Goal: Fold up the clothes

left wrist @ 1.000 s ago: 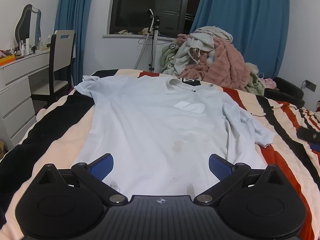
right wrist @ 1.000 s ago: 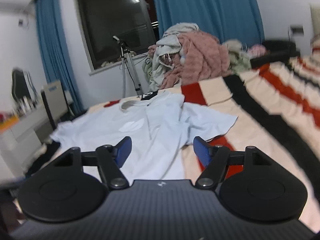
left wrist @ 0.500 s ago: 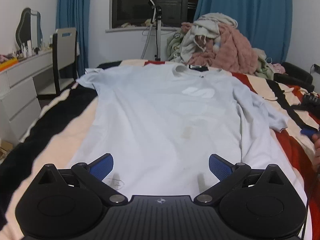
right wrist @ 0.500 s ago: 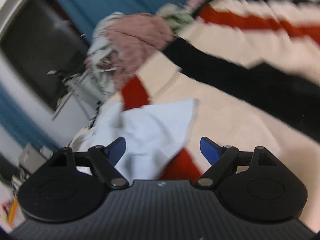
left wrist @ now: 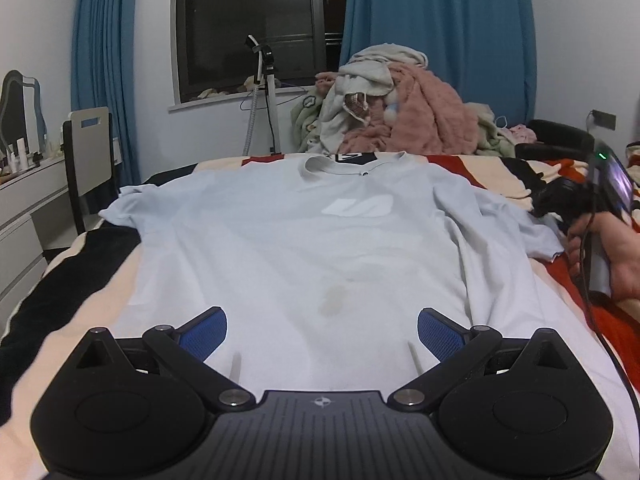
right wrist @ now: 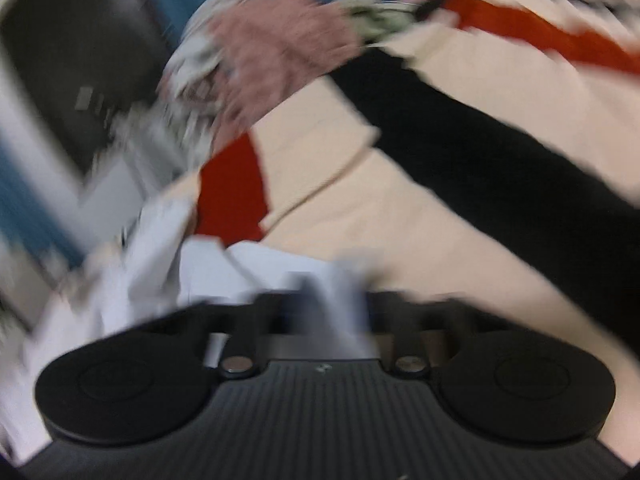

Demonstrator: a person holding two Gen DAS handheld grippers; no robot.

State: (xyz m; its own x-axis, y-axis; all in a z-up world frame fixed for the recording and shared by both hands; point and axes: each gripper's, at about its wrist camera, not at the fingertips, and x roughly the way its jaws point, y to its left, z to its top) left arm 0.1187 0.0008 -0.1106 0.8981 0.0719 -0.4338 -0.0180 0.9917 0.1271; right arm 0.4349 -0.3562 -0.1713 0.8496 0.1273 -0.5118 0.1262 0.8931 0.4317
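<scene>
**Right gripper pinching the sleeve of the spread T-shirt**

A pale blue T-shirt (left wrist: 304, 240) is lying flat, face up, on the striped blanket (left wrist: 80, 280). The left gripper (left wrist: 322, 330) is hovering over its hem, fingers spread wide and holding nothing. In the blurred right view, the right gripper (right wrist: 328, 312) is sitting closed on the shirt's sleeve (right wrist: 248, 268), cloth bunching between its fingers.

Right wrist view smeared throughout. My right tool (right wrist: 328, 312): fingers lost in blur, pale T-shirt (right wrist: 224, 272) fabric bunched between them, grip unclear. In left view my right hand (left wrist: 612, 256) cut by edge. Clothes pile (right wrist: 276, 44) only pink-grey smudge.
</scene>
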